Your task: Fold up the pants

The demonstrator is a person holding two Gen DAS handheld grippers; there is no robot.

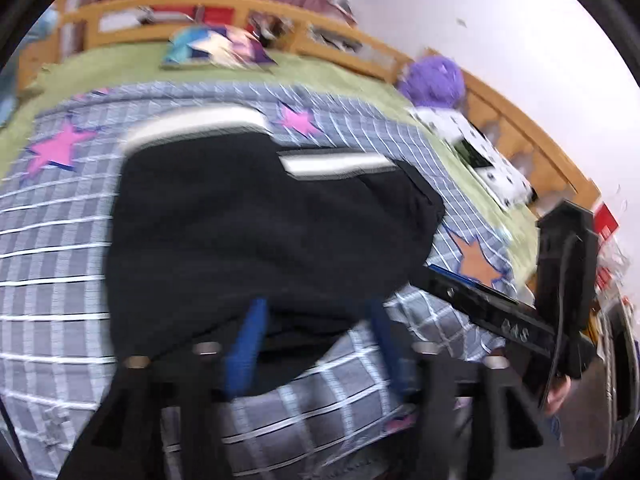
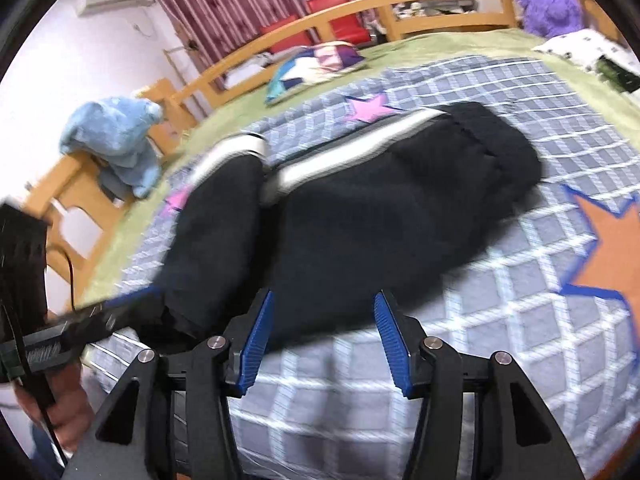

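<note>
Black pants (image 1: 260,220) with white side stripes lie folded over on a grey checked blanket (image 1: 60,260) on the bed. In the blurred left wrist view my left gripper (image 1: 316,304) stands open, its blue fingers (image 1: 246,344) apart over the near edge of the cloth, pads not pressing. My right gripper (image 1: 436,274) reaches in from the right beside the pants. In the right wrist view the pants (image 2: 380,208) stretch away from the near edge. My right gripper (image 2: 325,294) is open at the cloth's near hem. The left gripper (image 2: 148,292) touches the pants' left end.
The blanket (image 2: 500,320) with pink and orange stars covers a green sheet (image 2: 460,44). A wooden bed rail (image 2: 360,8) runs round the far side. A colourful cushion (image 2: 316,64), a purple plush (image 2: 548,0), a blue plush (image 2: 116,136) and a white spotted item (image 1: 480,156) lie near the edges.
</note>
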